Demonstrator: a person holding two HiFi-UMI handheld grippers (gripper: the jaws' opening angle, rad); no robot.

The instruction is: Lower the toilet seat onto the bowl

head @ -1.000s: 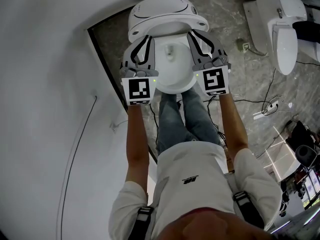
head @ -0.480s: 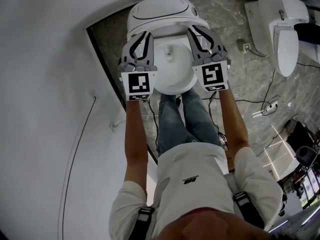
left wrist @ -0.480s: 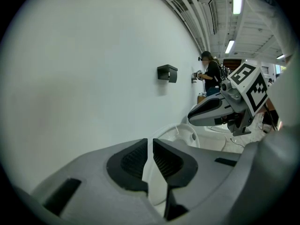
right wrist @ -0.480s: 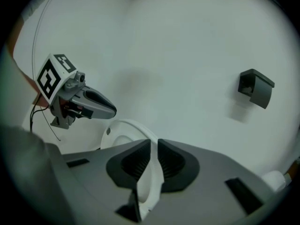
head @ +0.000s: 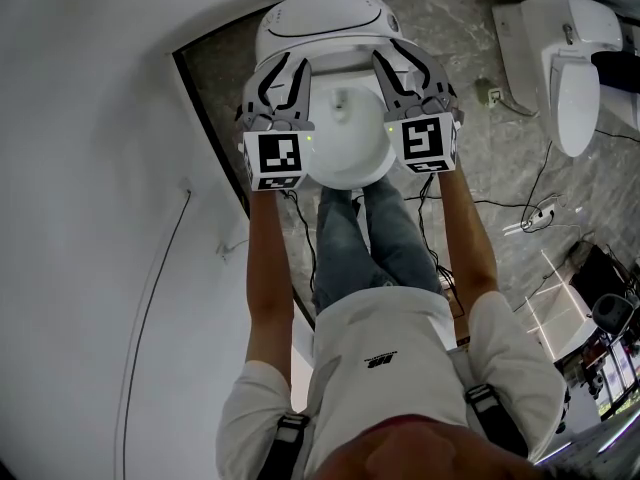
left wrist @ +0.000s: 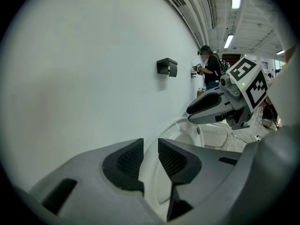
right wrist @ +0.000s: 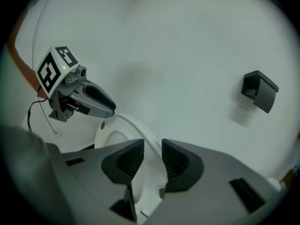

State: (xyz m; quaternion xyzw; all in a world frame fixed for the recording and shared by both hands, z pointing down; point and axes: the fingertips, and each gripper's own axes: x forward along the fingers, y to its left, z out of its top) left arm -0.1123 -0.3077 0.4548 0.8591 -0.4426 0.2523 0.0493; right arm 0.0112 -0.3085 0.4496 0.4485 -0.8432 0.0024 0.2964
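**Seat release at the bowl: both jaws slack on the rim**

The left gripper [left wrist: 150, 157] has jaws that have just been opening. They stand spread, with the rim of the toilet seat [head: 345, 175] running between the pads unpinched. The right gripper [right wrist: 149, 161] has its jaws likewise parted around the opposite side of the rim. The seat appears to lie low over the bowl [head: 345, 133]; full contact cannot be confirmed. Recommendation: withdraw both grippers evenly along the rim, so that no pad snags or skews the seat.

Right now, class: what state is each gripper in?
Left gripper: open, jaws just opened, toilet seat rim between them.
Right gripper: open, toilet seat rim between its jaws.
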